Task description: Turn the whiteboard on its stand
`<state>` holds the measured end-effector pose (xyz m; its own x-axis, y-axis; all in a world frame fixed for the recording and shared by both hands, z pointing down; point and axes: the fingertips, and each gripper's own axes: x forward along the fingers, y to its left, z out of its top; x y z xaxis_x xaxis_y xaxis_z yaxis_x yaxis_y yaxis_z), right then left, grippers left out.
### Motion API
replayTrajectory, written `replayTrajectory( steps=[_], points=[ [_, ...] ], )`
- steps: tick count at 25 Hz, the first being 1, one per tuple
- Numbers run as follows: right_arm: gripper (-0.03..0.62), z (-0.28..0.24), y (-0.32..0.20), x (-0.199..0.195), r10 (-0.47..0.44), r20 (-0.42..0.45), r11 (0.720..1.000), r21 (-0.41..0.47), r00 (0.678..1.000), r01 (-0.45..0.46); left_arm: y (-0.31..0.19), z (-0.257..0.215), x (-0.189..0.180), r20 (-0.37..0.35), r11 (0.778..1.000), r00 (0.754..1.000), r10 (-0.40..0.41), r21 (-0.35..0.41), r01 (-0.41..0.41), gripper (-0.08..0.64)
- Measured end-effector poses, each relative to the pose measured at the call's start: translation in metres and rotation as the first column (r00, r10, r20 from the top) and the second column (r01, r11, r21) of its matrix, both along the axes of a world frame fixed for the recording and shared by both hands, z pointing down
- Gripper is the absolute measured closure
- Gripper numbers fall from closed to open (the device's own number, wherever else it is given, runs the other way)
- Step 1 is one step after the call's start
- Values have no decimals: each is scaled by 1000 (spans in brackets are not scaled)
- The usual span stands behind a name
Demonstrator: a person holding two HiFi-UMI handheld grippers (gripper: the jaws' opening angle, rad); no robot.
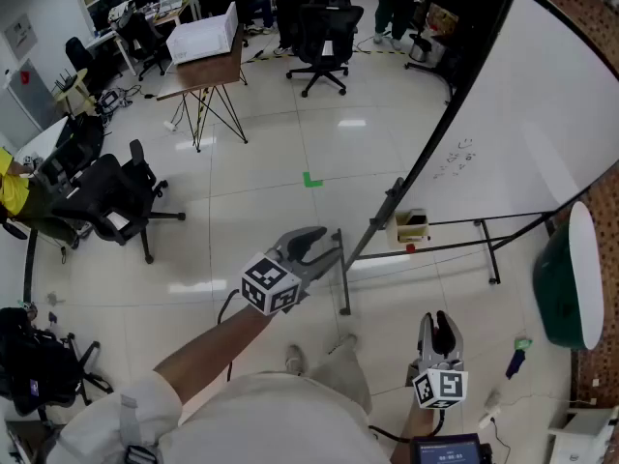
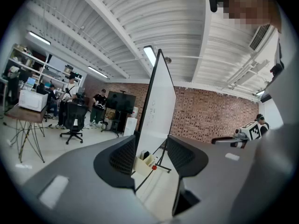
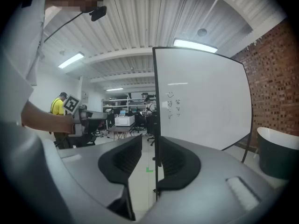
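Here, your left gripper (image 1: 327,243) has its fingers wide open and empty, close to the near edge of the whiteboard (image 1: 542,114), which stands on its stand ahead at your right. Your right gripper (image 1: 440,325) holds its fingers apart too, on nothing. The small beige box (image 1: 413,227) on the stand carries dark items, too small to tell.

A folding desk (image 1: 208,73) stands on the pale tiled floor (image 1: 290,133) with a white box (image 1: 203,35) on it. One black office chair (image 1: 324,27) sits to its right, and two more (image 1: 116,196) are at the left. A green tape mark (image 1: 311,179) lies on the floor. A dark green tub (image 1: 561,288) stands by the brick wall (image 1: 602,211). A black backpack (image 1: 34,365) lies at lower left.
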<state>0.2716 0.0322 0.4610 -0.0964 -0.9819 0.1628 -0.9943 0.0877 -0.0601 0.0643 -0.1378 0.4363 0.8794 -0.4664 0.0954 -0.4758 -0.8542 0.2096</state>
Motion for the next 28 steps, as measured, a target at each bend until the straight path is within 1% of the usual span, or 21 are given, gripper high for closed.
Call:
replayTrajectory(
  steps=[4, 8, 11, 14, 17, 21, 24, 28],
  points=[
    [489, -1, -20, 18, -18, 10, 1000, 5, 1000, 17, -32, -16, 35, 17, 999, 999, 29, 40, -30, 322],
    [489, -8, -59, 49, -40, 22, 999, 24, 999, 39, -69, -36, 77, 25, 997, 998, 58, 45, -59, 311],
    [489, -20, -80, 66, -61, 16, 997, 41, 998, 60, -83, -52, 98, 34, 996, 997, 66, 52, -67, 307],
    [489, -27, -102, 84, -92, 6, 994, 53, 996, 91, -99, -68, 115, 47, 995, 997, 62, 76, -66, 305],
    [489, -21, -124, 103, -131, 1, 990, 54, 991, 131, -117, -85, 135, 55, 992, 997, 55, 107, -61, 305],
    [489, -18, -142, 118, -164, -13, 985, 42, 986, 165, -137, -102, 160, 53, 990, 996, 69, 121, -75, 301],
    [489, -18, -149, 121, -158, -12, 986, 49, 987, 158, -150, -108, 176, 64, 984, 992, 108, 133, -115, 304],
    [491, -17, -152, 126, -111, -9, 993, 49, 994, 111, -163, -109, 201, 82, 975, 984, 161, 141, -171, 304]
  ],
)
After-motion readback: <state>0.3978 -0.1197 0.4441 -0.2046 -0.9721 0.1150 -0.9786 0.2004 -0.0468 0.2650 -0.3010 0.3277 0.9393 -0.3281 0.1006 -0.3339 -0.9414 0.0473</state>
